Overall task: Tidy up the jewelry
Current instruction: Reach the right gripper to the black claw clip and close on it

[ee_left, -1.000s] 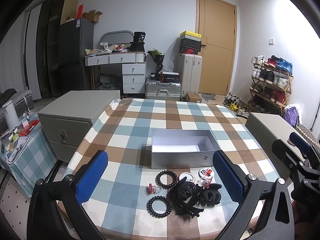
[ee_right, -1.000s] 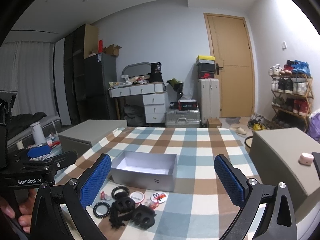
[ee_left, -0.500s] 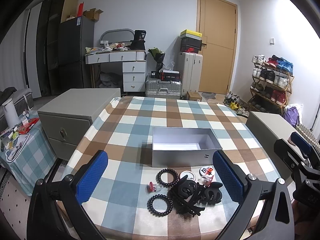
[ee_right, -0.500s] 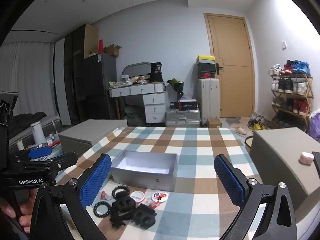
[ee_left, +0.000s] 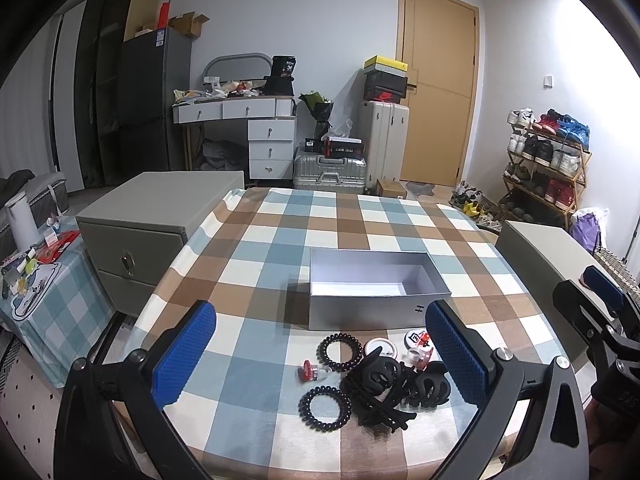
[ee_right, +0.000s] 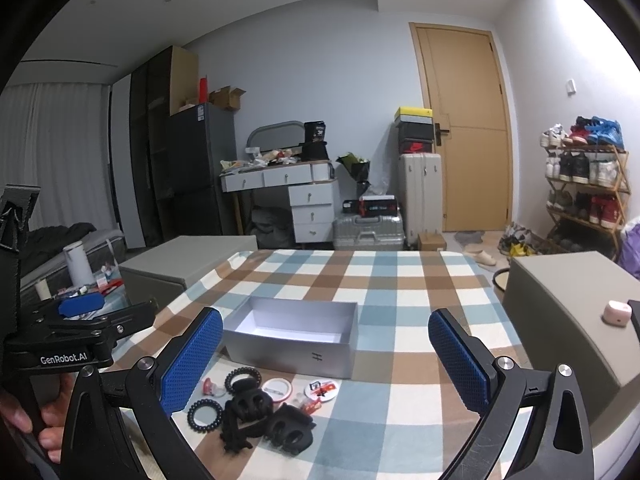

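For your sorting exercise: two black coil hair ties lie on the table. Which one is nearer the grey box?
The coil tie just before the box, beside the white ring. The other tie lies closer to the table's near edge.

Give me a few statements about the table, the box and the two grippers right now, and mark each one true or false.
1. The grey box is open and holds nothing. True.
2. The left gripper is shut on a hair tie. False: its fingers are wide apart and hold nothing.
3. Two black coil hair ties lie on the tablecloth, outside the box. True.
4. The black claw clips lie inside the box. False: they lie on the cloth in front of it.
5. The right gripper is open. True.
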A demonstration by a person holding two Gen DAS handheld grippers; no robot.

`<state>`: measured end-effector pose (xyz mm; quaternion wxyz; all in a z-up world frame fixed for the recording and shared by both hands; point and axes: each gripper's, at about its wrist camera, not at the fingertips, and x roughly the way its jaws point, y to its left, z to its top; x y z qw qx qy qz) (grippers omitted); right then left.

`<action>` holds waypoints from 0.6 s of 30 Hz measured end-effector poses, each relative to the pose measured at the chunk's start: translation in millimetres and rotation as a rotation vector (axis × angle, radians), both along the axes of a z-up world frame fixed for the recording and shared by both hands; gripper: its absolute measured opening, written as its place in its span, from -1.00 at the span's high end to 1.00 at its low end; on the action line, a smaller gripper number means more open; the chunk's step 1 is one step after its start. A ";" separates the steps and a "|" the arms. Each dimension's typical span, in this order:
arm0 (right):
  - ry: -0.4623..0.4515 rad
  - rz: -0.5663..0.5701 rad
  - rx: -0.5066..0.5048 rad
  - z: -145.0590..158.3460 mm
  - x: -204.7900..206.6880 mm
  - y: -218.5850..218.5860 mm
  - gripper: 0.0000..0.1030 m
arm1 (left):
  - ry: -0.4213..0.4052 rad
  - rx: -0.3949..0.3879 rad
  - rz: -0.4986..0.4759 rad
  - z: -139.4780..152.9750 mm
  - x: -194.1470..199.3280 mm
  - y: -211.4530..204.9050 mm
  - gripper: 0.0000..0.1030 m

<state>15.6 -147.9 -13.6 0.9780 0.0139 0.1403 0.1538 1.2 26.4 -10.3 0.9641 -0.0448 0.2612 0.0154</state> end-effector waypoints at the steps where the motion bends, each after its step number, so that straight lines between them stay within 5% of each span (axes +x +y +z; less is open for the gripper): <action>1: 0.000 0.002 0.000 -0.8 0.3 0.3 -1.00 | 0.003 0.000 0.001 -0.3 0.8 -0.1 -0.98; 18: 0.156 0.109 0.018 -46.5 32.0 4.9 -1.00 | 0.069 0.007 0.020 -19.4 14.9 6.4 -0.98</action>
